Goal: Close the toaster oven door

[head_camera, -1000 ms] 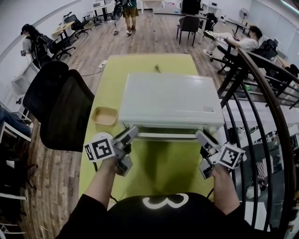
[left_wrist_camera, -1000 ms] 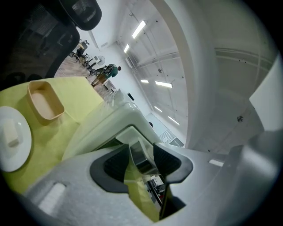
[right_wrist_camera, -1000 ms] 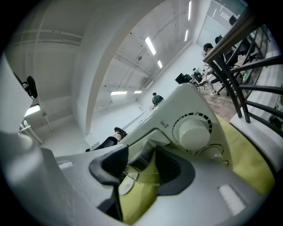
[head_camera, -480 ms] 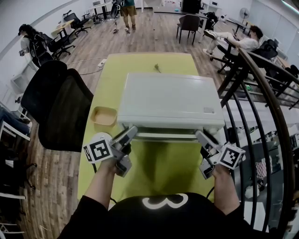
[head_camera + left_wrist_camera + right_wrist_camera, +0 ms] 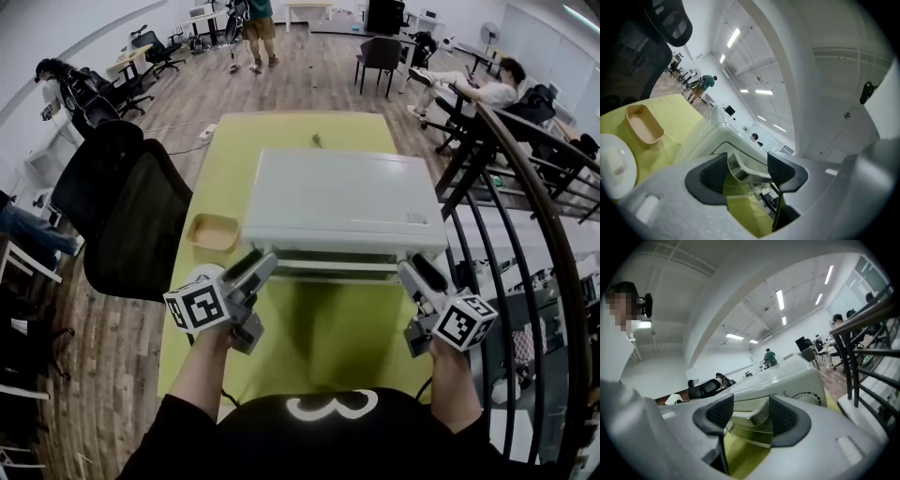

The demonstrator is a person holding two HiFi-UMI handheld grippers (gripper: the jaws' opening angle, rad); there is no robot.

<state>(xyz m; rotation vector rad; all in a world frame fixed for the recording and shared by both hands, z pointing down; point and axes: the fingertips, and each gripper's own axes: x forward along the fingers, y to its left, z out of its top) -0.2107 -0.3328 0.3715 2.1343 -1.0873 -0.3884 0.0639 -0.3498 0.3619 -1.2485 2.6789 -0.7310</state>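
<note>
Toaster oven [image 5: 342,202]: white, sits on the yellow-green table [image 5: 319,352], in the middle of the table's width. Its long axis runs left to right across the table. The door side faces the person, the back faces the far end of the table.

Door handle [image 5: 333,270]: a pale bar along the front, parallel to the oven's long axis, just under the top's front edge. From the head view I cannot tell whether the door is fully shut.

Left gripper [image 5: 260,266]: at the handle's left end, pointing level at the oven front. Jaws stand wide; they have just been opening. The handle bar passes between the pads with a gap on each side, not pinched.

Right gripper [image 5: 419,273]: at the handle's right end, also aimed at the front. Jaws wide and just been opening. The handle end lies between the pads, which are not clamped on it.

Versus one second ago:
- Both pairs of fingers spread further apart.
- The right marker cube shows a different tilt, so that gripper has rolled.
- Both cubes sit a little lower in the head view.
- The oven is in the same spot on the table, and the handle line looks unchanged.

Nearby: tan tray [image 5: 213,232] just left of the oven, black office chair [image 5: 131,220] beside the table's left edge, dark railing [image 5: 534,216] to the right.
</note>
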